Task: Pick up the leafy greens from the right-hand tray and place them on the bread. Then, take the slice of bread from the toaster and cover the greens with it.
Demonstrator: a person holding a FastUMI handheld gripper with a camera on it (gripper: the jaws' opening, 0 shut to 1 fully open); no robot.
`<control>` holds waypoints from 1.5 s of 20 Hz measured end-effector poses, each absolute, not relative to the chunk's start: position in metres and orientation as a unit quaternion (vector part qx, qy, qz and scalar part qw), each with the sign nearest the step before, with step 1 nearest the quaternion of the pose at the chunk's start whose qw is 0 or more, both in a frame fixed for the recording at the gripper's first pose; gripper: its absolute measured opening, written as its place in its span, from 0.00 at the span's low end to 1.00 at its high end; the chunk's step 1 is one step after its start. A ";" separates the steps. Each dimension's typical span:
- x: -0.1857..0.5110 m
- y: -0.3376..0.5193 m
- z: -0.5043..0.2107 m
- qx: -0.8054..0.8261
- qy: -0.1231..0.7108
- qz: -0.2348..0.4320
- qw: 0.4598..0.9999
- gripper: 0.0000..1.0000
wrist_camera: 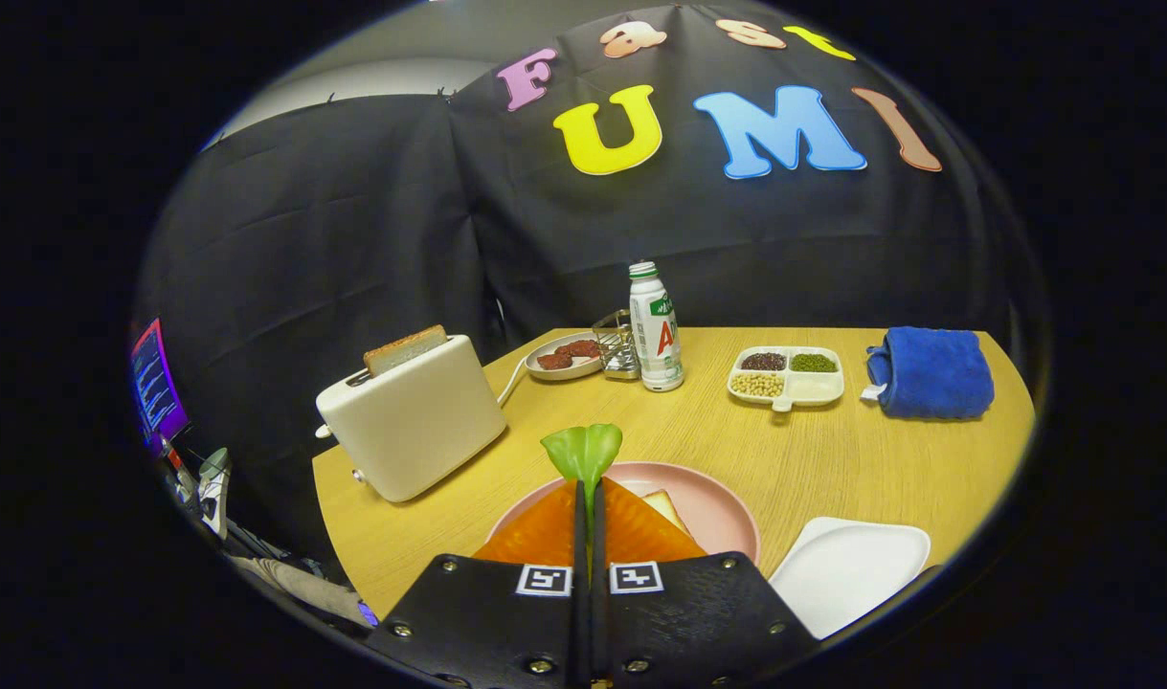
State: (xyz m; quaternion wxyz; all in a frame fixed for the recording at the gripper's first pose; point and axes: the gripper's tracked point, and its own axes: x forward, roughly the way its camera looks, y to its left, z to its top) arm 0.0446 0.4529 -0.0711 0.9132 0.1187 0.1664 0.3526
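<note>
1. Setting: a light wooden table stands in a booth walled with black cloth.
2. Gripper: the two fingers are pressed together on the stem of the leafy greens, whose leaf stands up just past the fingertips.
3. Directly under and just ahead of the fingers: a pink plate. A slice of bread lies on it, partly hidden by the fingers; the greens are held above it, and contact cannot be judged.
4. Right of the fingers, close by: a white tray on the table beside the plate.
5. Ahead and to the left of the fingers: a cream toaster with a second bread slice standing up out of its slot.
6. Well beyond the fingers, toward the cloth: a small dish with reddish food, a metal rack next to it, and an upright white bottle touching or just beside the rack.
7. Beyond and to the right: a divided dish holding beans in three of its compartments, then a folded blue towel farther right.
</note>
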 end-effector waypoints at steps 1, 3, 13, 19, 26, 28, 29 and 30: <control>0.048 0.456 -0.076 0.117 0.170 0.350 0.914 0.00; 0.055 0.457 -0.089 0.102 0.177 0.337 0.919 0.00; 0.062 0.436 -0.072 0.041 0.112 0.289 0.950 0.96; 0.041 0.424 -0.035 0.003 0.060 0.258 0.964 0.96; -0.016 0.471 0.021 0.017 0.020 0.331 0.943 0.96; -0.024 0.488 0.038 0.022 0.010 0.350 0.936 0.96; -0.025 0.496 0.045 0.023 0.003 0.355 0.934 0.96; -0.026 0.505 0.054 0.024 -0.005 0.360 0.933 0.96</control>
